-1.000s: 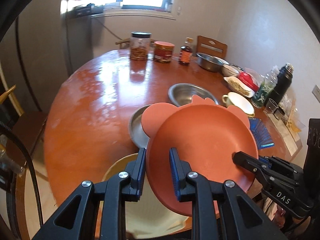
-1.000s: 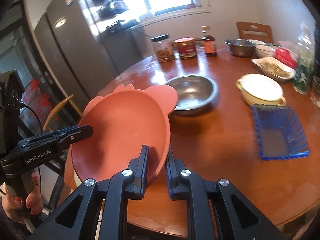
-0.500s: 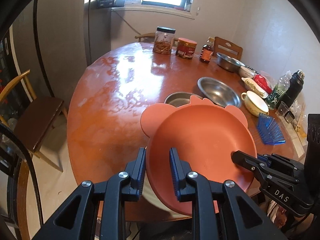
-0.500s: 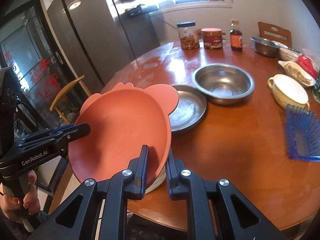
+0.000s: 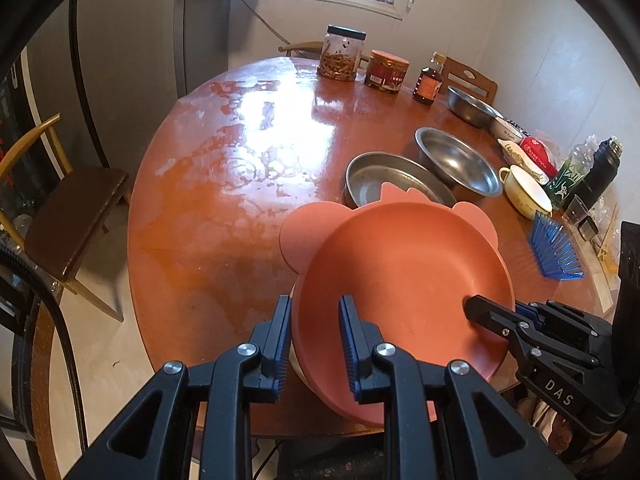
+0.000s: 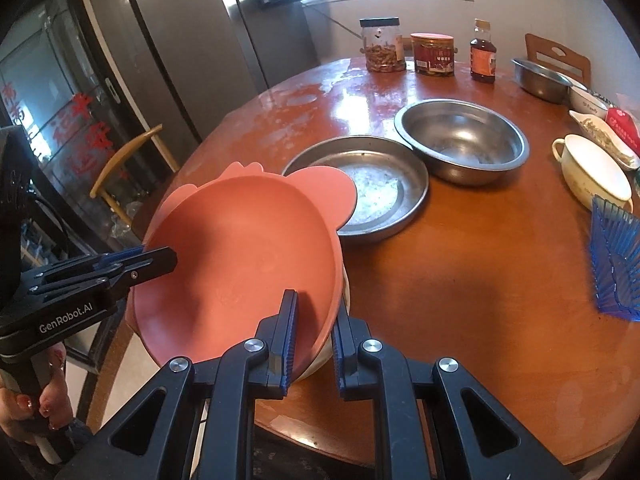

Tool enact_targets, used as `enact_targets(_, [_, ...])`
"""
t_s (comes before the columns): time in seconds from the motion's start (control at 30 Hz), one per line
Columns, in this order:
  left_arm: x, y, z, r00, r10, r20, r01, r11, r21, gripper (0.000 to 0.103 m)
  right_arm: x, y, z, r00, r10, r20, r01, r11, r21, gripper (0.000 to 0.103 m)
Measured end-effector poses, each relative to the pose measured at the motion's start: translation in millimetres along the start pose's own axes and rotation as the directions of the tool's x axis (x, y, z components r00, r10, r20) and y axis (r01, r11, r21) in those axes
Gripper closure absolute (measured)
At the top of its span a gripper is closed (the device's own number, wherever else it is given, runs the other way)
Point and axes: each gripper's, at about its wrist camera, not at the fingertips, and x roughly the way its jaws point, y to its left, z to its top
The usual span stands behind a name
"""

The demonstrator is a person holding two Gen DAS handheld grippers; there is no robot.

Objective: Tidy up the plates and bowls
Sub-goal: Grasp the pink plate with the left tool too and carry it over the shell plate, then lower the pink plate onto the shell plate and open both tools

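- Both grippers clamped on one salmon-pink bowl [image 5: 404, 280] with ear-shaped tabs: left gripper [image 5: 314, 344] pinching the near rim at 7 o'clock of the bowl in the left wrist view, right gripper [image 6: 314, 340] pinching the opposite rim at 5 o'clock in the right wrist view.
- Fingers [image 5: 280, 340] of each gripper narrow and pressed onto the rim, one pad inside the bowl and one outside.
- Compared with a second ago: bowl carried lower and closer to the near edge of the surface [image 5: 224, 200], now sitting low over a pale dish [image 6: 340, 344] whose rim peeks out beneath it.
- Whether pink bowl and pale dish already touch: cannot tell; gap hidden by the bowl itself.
- Flat steel pan [image 6: 360, 192] now fully in view at 12 o'clock of the pink bowl, one ear overlapping its near rim in the picture; deeper steel bowl [image 6: 460, 140] just beyond, at 1 o'clock.
- Meaning for the task, as a judgement: stacking step nearly finished, pink bowl about to nest on the pale dish; release of both grips likely next once weight rests below.
- Risk: bowl tilted toward 7 o'clock, so uneven release could let it slide off the edge.
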Motion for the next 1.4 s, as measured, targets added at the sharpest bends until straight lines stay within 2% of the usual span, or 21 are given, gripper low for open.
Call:
enact_targets(0.53, [13.9, 2.3, 1.9, 0.999, 0.005, -0.034, -0.005, 1.0, -0.006, 0.079, 8.4, 12.3, -1.6, 0.997, -0.079, 0.004, 0.079, 0.992, -0.103, 0.08])
enact_targets(0.7, [15.9, 1.5, 3.0, 0.999, 0.001, -0.037, -0.001, 1.0, 0.001, 0.079, 6.4, 13.0, -1.3, 0.997, -0.083, 0.009, 0.083, 0.991, -0.106, 0.067])
enact_targets(0.87, [16.6, 1.7, 3.7, 0.999, 0.002, -0.037, -0.002, 1.0, 0.001, 0.079, 5.5, 10.4, -1.1, 0.997, -0.076, 0.006, 0.077, 0.992, -0.101, 0.067])
enact_targets(1.17, [17.3, 3.5, 4.6, 0.999, 0.002, -0.035, -0.002, 1.0, 0.0, 0.079, 1.0, 22.2, -7.0, 0.992, -0.128, 0.018, 0.129, 0.974, -0.187, 0.063])
enact_targets(1.3, [18.6, 3.9, 5.1, 0.999, -0.001, -0.04, 0.001, 1.0, 0.001, 0.079, -4.8, 18.1, -5.3, 0.991, -0.127, 0.034, 0.131, 0.975, -0.18, 0.049])
enact_targets(1.4, [18.9, 3.6, 5.3, 0.999, 0.0, -0.04, 0.0, 1.0, 0.002, 0.079, -5.7, 12.7, -3.9, 0.993, -0.116, 0.027, 0.119, 0.98, -0.159, 0.049])
